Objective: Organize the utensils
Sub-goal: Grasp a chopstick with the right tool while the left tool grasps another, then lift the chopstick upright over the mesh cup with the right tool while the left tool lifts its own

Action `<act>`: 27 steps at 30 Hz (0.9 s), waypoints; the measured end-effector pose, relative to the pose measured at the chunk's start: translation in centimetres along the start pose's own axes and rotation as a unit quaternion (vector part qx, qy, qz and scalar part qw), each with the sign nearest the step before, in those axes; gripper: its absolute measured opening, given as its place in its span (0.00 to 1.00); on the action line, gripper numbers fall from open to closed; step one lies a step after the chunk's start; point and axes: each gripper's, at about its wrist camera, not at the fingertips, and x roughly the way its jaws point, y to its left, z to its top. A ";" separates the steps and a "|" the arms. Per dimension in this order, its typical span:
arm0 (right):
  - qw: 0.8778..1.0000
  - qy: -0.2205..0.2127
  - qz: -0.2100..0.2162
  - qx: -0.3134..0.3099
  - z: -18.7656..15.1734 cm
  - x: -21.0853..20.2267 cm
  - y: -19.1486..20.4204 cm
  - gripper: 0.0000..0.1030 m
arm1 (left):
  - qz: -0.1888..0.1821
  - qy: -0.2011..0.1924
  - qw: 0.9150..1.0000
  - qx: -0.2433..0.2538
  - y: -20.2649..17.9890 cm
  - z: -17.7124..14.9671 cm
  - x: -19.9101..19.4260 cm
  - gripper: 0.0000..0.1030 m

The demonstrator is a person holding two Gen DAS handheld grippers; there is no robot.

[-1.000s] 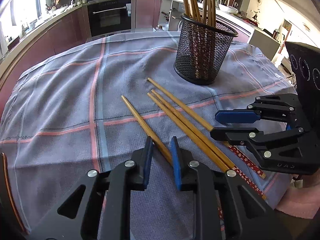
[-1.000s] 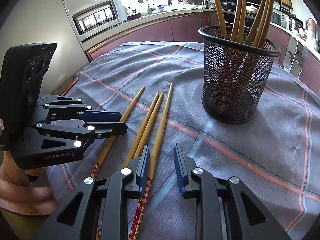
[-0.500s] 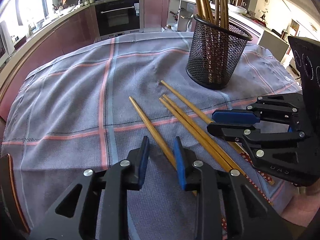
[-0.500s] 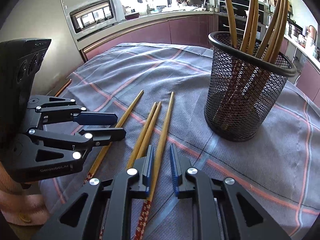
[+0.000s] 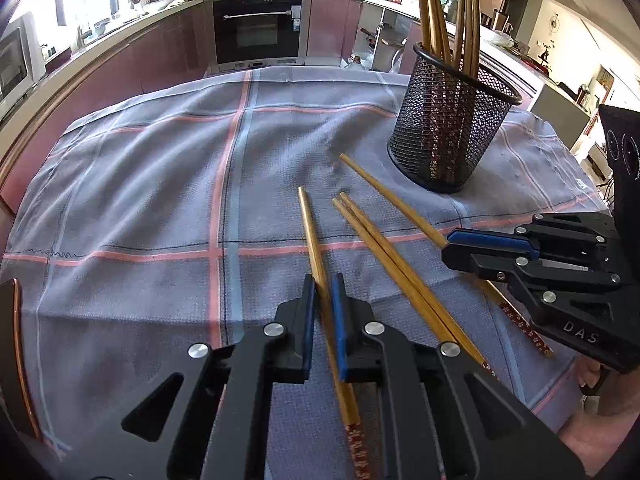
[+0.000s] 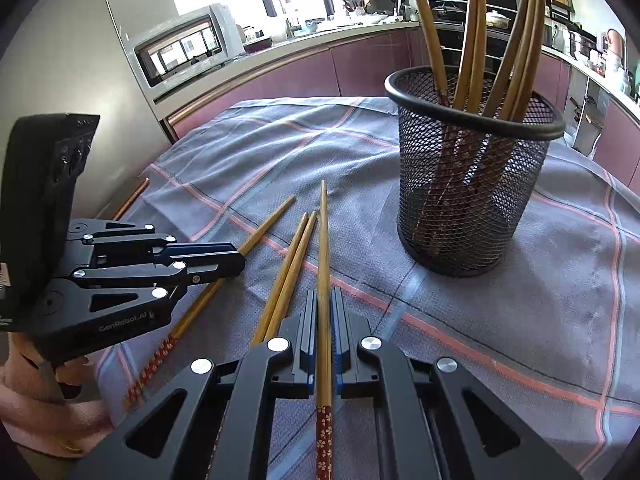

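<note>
Four wooden chopsticks with red patterned ends lie on a grey checked cloth (image 5: 160, 184). My left gripper (image 5: 323, 284) is closing, and its blue pads press on the leftmost chopstick (image 5: 314, 240). That same gripper (image 6: 239, 259) shows at the left of the right wrist view. My right gripper (image 6: 324, 300) is closing too, pads pressed on the chopstick (image 6: 323, 236) nearest the holder, and it shows again (image 5: 450, 249) at the right of the left wrist view. Between them a loose pair (image 5: 384, 258) lies side by side. A black mesh holder (image 6: 472, 208) with several chopsticks stands upright beyond.
The cloth-covered table ends just behind both grippers. A copper-coloured table rim (image 5: 18, 344) shows at the left. Kitchen counters, an oven (image 5: 258, 28) and a microwave (image 6: 184, 48) stand behind. A hand in a pink sleeve (image 6: 40, 400) holds the left gripper.
Both grippers have closed from open onto one chopstick each. The left one's chopstick now points straighter ahead between its fingers. The loose pair and the holder have not moved.
</note>
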 end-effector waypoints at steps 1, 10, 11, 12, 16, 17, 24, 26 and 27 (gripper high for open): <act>1.000 -0.004 0.004 0.001 0.0 -0.3 0.0 0.05 | 0.001 0.000 1.000 -0.001 0.0 0.0 0.0 0.08; 0.999 -0.031 0.019 -0.001 -0.1 -2.4 0.2 0.05 | -0.003 -0.010 1.000 -0.004 0.3 0.1 -0.9 0.07; 0.999 -0.033 0.020 -0.001 -0.1 -2.6 0.2 0.05 | -0.004 -0.012 1.000 -0.003 0.2 0.1 -1.1 0.07; 0.999 -0.037 0.020 -0.001 -0.1 -2.8 0.2 0.05 | -0.005 -0.014 1.000 -0.003 0.2 0.1 -1.3 0.07; 0.999 -0.049 0.023 0.001 0.1 -3.6 0.2 0.05 | -0.015 -0.021 1.000 -0.005 0.3 0.2 -2.2 0.07; 0.998 -0.053 0.023 0.001 0.1 -3.8 0.2 0.05 | -0.018 -0.023 1.000 -0.006 0.4 0.2 -2.5 0.07; 0.997 -0.076 0.022 0.001 0.4 -5.2 0.1 0.05 | -0.030 -0.045 0.999 0.001 -0.1 0.4 -4.3 0.07; 0.996 -0.082 0.021 0.002 0.5 -5.6 0.0 0.05 | -0.037 -0.052 0.998 0.002 -0.2 0.5 -4.9 0.07; 0.996 -0.084 0.021 0.002 0.5 -5.8 0.0 0.05 | -0.041 -0.055 0.998 0.002 -0.2 0.5 -5.2 0.07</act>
